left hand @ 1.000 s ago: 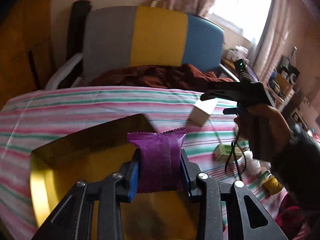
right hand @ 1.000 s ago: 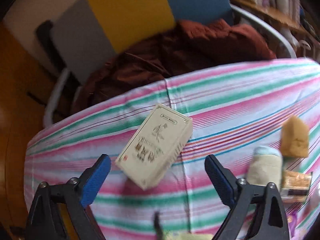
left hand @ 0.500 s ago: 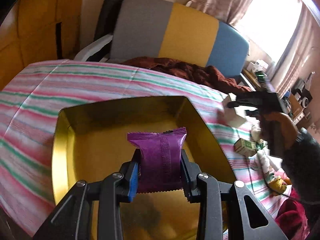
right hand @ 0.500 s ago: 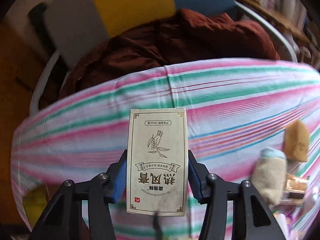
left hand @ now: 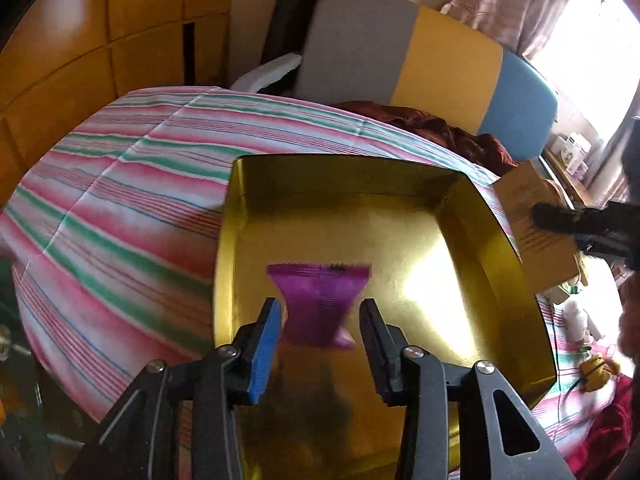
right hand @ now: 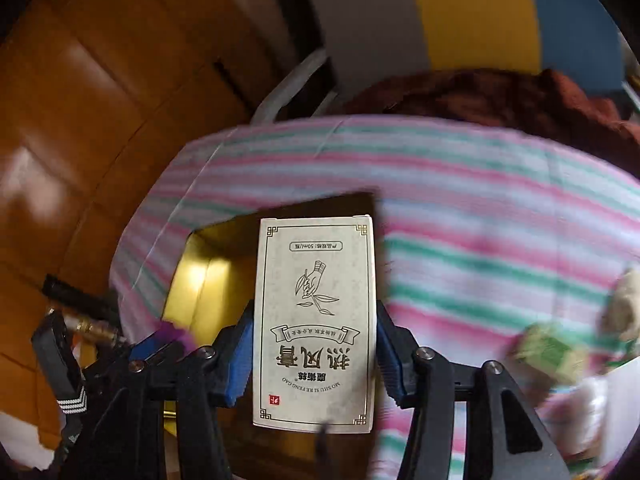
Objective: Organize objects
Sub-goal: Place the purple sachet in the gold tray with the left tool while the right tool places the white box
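Observation:
A gold tray (left hand: 460, 220) lies on the striped cloth. My left gripper (left hand: 320, 316) is open over the tray; the purple packet (left hand: 320, 300) is blurred between its spread fingers, free of the pads. My right gripper (right hand: 314, 332) is shut on a white printed box (right hand: 316, 320), held upright beside the tray's far right rim (right hand: 208, 264). The box also shows in the left wrist view (left hand: 536, 220). The left gripper's finger (right hand: 150, 346) and a bit of purple packet (right hand: 172, 332) show at the lower left of the right wrist view.
Striped pink-green cloth (left hand: 120, 216) covers the table. A chair with grey, yellow and blue back (left hand: 440, 60) holds a brown cloth (left hand: 440, 128) behind it. A green box (right hand: 552, 352) and other small items lie at the right. Wooden panels (right hand: 80, 120) stand at left.
My left gripper has opened and let go of the purple packet over the tray. My right gripper has carried the white box left toward the tray.

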The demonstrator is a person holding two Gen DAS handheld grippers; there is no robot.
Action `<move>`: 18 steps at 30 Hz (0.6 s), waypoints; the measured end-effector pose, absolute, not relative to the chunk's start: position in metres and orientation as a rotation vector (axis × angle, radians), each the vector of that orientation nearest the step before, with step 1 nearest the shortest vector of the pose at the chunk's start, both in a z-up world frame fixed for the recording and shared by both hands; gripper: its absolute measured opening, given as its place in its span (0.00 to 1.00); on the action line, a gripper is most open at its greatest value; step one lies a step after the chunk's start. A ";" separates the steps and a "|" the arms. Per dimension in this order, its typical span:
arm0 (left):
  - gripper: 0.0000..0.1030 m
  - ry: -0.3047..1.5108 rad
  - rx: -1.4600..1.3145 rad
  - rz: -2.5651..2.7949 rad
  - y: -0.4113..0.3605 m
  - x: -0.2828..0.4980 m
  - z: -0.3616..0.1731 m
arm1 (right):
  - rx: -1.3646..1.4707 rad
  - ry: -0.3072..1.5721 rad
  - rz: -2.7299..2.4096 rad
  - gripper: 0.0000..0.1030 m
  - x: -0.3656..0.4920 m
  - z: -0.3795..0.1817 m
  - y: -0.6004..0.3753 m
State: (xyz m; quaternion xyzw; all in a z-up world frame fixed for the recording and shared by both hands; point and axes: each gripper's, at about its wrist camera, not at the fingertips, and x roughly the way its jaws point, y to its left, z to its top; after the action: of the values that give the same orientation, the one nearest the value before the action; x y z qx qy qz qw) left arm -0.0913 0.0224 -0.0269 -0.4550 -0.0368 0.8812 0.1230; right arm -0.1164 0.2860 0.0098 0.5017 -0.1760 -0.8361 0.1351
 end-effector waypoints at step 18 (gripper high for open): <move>0.89 -0.124 -1.158 2.766 -0.011 -0.052 0.010 | 1.380 -0.164 -2.504 0.77 -0.070 0.006 0.199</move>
State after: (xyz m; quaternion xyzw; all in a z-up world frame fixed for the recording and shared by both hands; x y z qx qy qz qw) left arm -0.0518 -0.0109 0.0101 -0.3848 -0.0413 0.9194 0.0702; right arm -0.0702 0.1994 0.0055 0.4772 -0.0568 -0.8659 0.1386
